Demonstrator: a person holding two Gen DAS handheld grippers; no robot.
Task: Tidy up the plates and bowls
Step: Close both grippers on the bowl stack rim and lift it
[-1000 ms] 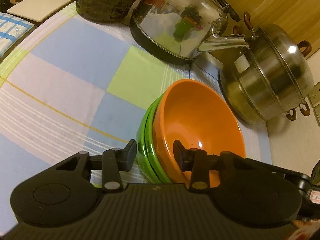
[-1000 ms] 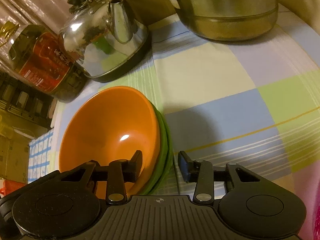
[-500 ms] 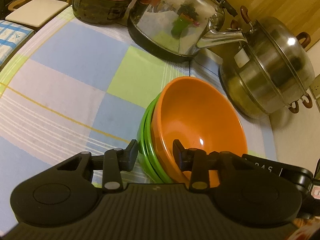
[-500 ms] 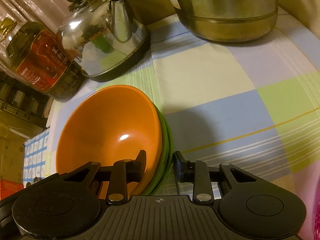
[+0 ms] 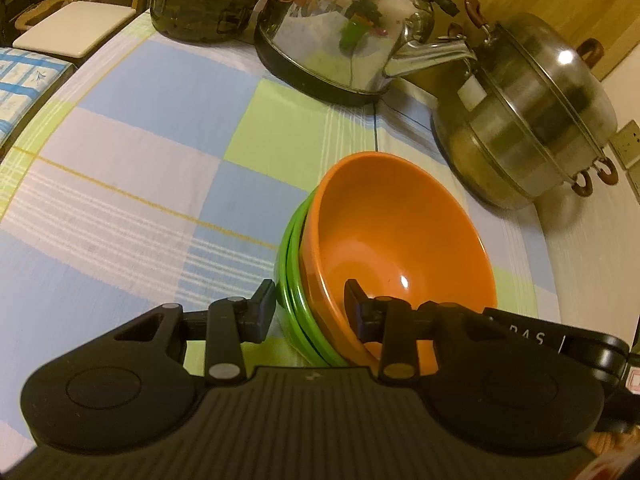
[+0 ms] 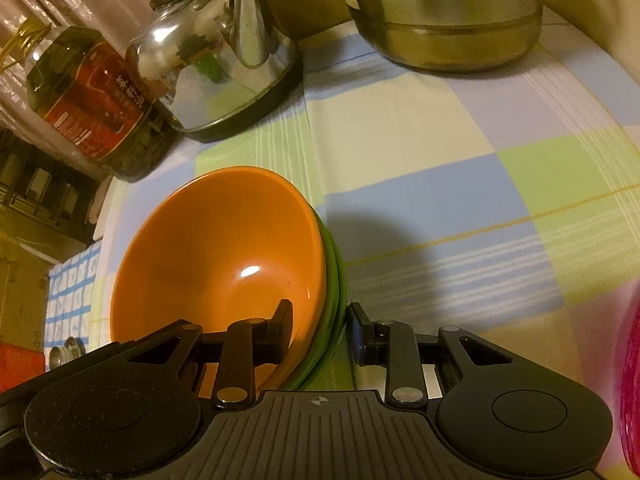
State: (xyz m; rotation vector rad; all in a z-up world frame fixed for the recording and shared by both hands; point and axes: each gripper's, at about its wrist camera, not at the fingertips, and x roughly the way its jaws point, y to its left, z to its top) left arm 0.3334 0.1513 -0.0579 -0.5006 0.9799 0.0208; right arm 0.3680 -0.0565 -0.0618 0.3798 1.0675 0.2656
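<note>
Both jaws narrowed on the stack rim since a second ago; gap to the rims now looks nearly gone on each side, contact not certain. Orange bowl sits nested in green bowls on the checked desk cloth. Left gripper straddles the near rim, one finger inside the orange bowl, one outside the green; right gripper does the same on the opposite side. Kettle stands just behind the stack, steel pot beside it to the right, oil bottle to the kettle's left. Pink object sits at the right view's edge.
</note>
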